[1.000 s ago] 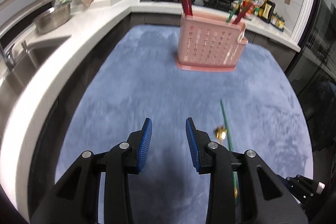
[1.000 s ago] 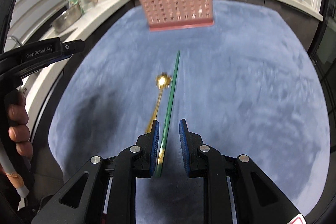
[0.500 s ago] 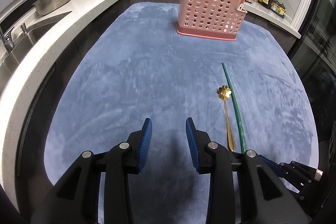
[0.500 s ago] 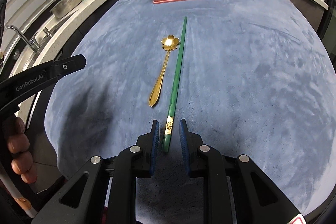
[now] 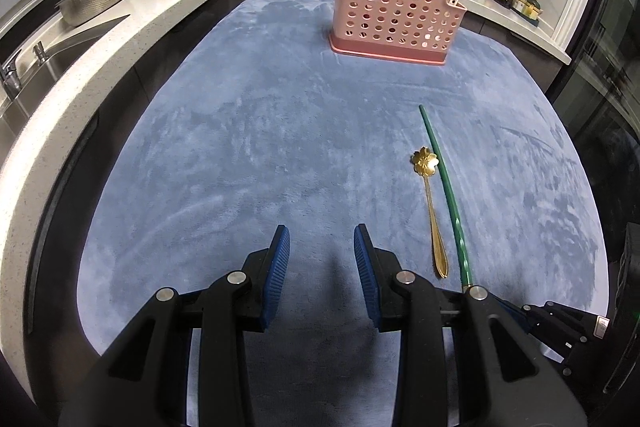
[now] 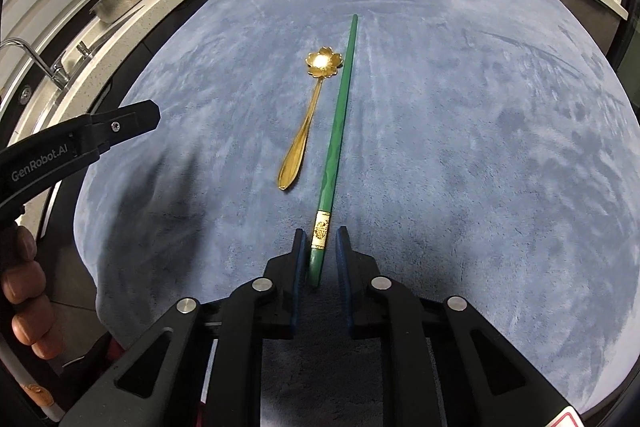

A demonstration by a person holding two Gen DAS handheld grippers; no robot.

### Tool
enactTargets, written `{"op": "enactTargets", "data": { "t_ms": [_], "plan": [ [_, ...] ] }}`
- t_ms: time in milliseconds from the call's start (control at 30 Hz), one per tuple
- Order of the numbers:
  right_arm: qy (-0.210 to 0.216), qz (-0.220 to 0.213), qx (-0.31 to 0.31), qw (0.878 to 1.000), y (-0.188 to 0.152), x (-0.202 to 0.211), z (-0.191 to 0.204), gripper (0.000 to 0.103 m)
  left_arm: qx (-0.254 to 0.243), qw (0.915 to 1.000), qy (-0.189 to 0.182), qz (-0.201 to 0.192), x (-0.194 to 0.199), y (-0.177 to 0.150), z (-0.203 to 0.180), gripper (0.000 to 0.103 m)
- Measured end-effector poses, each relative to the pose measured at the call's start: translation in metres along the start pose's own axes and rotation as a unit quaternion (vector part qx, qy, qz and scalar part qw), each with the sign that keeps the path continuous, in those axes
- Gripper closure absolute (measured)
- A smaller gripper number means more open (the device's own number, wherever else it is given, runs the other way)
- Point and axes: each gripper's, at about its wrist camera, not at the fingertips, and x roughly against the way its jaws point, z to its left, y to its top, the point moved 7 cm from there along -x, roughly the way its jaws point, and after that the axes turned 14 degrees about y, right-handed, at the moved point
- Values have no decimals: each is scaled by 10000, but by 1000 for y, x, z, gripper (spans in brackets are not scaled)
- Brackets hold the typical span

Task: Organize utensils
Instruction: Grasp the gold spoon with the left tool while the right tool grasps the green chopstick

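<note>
Green chopstick (image 6: 335,143) lies on the blue mat (image 6: 480,147) beside the gold spoon (image 6: 308,115), its butt end between the right hand-held gripper's (image 6: 319,251) closing jaws; contact looks incomplete. Left hand-held gripper (image 5: 321,255) apart, empty. Risk: an end-only pinch could let the chopstick pivot and slip when lifted.

Right gripper (image 6: 319,250) tilted steeply down, low over the surface; jaws have just been closing and stand narrow, with the thick end of a green chopstick (image 6: 335,147) between them, a thin gap showing on each side so the pads do not clearly press it. Left gripper (image 5: 322,254) also angled down, jaws partly apart with nothing between them. A hand (image 6: 28,303) at the left edge of the right wrist view wraps the left gripper's handle.
</note>
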Motion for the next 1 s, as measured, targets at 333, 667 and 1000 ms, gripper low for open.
{"op": "enactTargets", "data": {
  "t_ms": [333,667,1000],
  "plan": [
    [-112,-118,-163,9997,1,5,-11,96,-93,9999,-45,60,-2,-3,-10,62],
    [-362,-482,-648,9961,7,29,-47,96,-302,9986,-392,164,-7,-7,-44,55],
    [-335,-501,-803,9949,3,34,-60,96,-600,9947,-742,384,-19,-20,-86,52]
  ]
}}
